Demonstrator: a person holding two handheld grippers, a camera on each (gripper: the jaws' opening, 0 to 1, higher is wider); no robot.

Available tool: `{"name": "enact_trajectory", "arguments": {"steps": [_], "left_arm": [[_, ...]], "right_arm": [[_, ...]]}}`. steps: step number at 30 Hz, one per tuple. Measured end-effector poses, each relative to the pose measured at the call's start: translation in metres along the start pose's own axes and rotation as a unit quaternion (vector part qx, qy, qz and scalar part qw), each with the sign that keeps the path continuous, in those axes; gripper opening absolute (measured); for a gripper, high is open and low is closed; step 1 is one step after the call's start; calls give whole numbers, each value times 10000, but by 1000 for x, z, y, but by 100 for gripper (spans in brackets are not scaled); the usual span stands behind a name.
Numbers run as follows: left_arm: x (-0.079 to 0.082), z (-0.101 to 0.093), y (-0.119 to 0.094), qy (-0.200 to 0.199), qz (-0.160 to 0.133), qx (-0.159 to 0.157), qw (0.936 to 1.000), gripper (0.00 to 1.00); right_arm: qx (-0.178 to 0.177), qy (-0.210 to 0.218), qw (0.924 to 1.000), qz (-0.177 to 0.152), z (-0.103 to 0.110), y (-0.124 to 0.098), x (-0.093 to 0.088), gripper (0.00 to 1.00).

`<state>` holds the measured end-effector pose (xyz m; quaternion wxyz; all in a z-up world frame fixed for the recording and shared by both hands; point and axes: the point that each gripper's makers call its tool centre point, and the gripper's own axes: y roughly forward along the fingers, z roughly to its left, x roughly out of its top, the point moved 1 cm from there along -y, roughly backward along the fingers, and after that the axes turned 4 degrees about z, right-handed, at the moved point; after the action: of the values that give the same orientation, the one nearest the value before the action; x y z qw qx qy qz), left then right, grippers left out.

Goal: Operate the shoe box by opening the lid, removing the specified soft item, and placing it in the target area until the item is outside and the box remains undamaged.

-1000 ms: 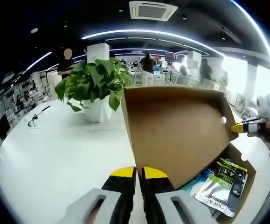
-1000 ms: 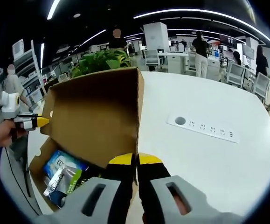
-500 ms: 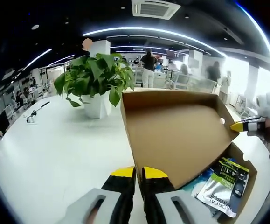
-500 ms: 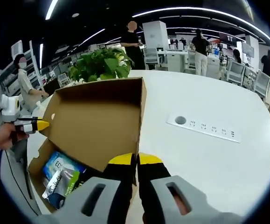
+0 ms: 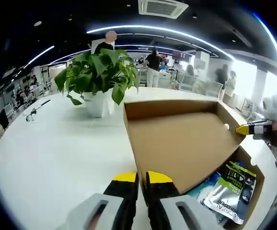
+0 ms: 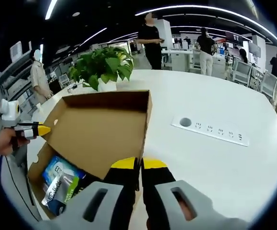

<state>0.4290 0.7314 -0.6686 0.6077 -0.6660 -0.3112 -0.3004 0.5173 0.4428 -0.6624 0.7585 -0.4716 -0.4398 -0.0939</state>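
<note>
On the white table [image 5: 47, 158], my two grippers hold one cardboard shoe box [image 6: 35, 165] by its raised lid [image 5: 181, 139]. My left gripper [image 5: 142, 178] has its yellow-tipped jaws pressed together on the lid's near corner; in the right gripper view, my right gripper [image 6: 139, 164] pinches the lid's opposite corner the same way. Under the lid, inside the box, lie two soft packets that I can make out: a silver-and-green pouch [image 5: 231, 189] and a blue one [image 6: 58, 168] touching it; whether more lie hidden beneath, I cannot tell. One potted plant [image 5: 99, 79] stands beyond the lid. One white power strip [image 6: 210, 130] sits on the table beside the box.
</note>
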Motion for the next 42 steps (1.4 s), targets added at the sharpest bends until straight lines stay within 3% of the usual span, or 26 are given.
{"name": "enact_trajectory", "arguments": {"steps": [42], "left_arm": [[-21,-2,20,-392,360,-80,9986,9]], "right_arm": [[-6,293,9992,276,-8,21,-11,4]]}}
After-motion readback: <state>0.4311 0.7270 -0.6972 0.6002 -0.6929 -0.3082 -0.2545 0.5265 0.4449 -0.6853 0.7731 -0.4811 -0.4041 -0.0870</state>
